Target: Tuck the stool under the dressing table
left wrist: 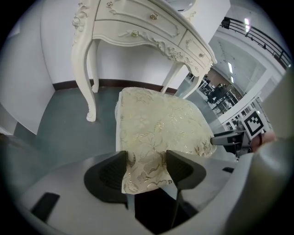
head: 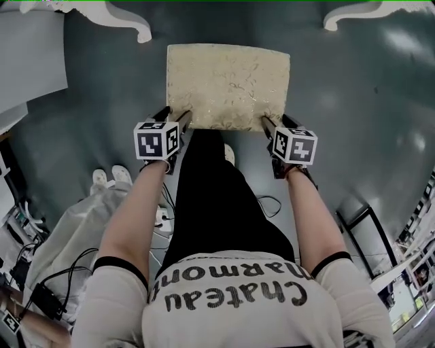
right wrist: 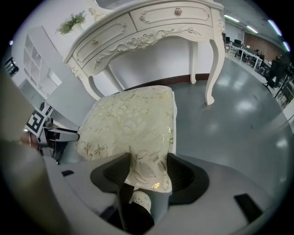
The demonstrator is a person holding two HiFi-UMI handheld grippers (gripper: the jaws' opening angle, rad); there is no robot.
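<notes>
The stool has a cream, gold-flowered cushion and stands on the grey floor in front of the white dressing table, whose curved legs show at the top of the head view. My left gripper is at the cushion's near left corner. In the left gripper view that corner fills the gap between the pads of the left gripper. My right gripper is at the near right corner, and the right gripper view shows the fabric pressed between the pads of the right gripper. The stool's legs are hidden.
Between the table's legs lies open floor behind the stool. A pair of white slippers and a pale bag with cables lie at the near left. A black metal frame stands at the near right. My white shoe shows below the cushion corner.
</notes>
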